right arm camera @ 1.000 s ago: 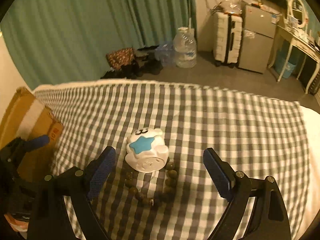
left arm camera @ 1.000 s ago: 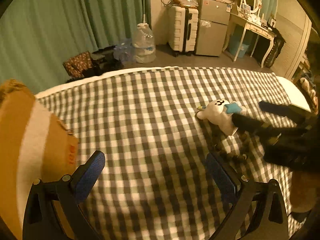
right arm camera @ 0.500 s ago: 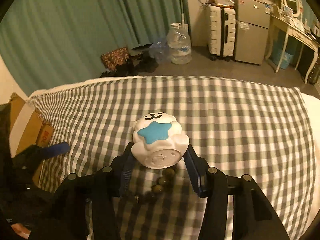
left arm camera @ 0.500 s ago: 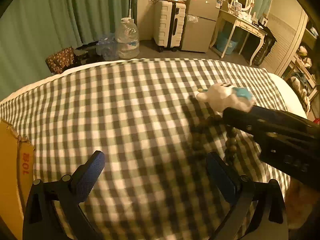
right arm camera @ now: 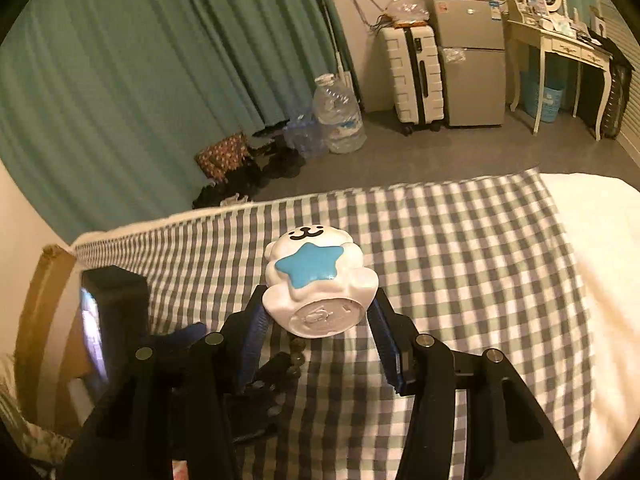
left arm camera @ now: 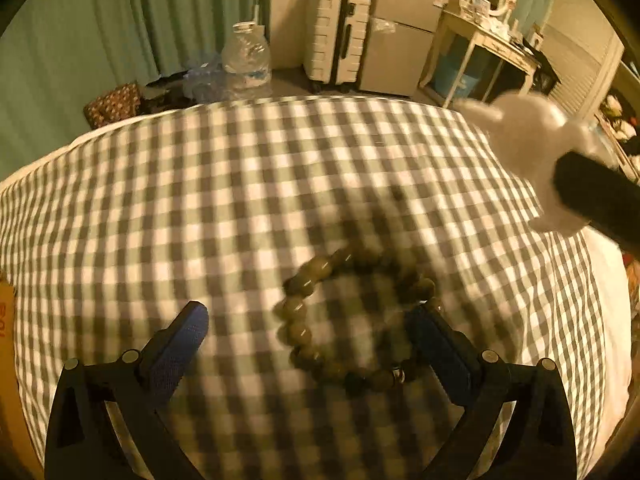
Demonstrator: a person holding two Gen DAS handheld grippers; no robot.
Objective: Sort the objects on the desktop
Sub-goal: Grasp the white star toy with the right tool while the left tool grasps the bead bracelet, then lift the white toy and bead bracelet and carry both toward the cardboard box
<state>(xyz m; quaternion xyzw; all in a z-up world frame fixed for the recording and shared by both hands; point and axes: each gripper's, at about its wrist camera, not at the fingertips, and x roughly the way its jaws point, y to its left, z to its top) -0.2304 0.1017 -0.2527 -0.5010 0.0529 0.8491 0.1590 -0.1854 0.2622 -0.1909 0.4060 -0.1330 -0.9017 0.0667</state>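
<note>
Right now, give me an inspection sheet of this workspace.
Surface: checked cloth over a bed.
Job's things: white star toy lifted; bead bracelet lying flat.
Clutter: cardboard box at the cloth's left edge.
Grippers: right hand-held gripper shut on the toy; left hand-held gripper open, its fingers straddling the bracelet.
Cables: wires on the wall above the suitcase.
Surroundings: green curtain, water jug, small fridge, dressing table.

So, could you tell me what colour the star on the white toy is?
Blue, on the white toy; clearest in the right wrist view.
</note>
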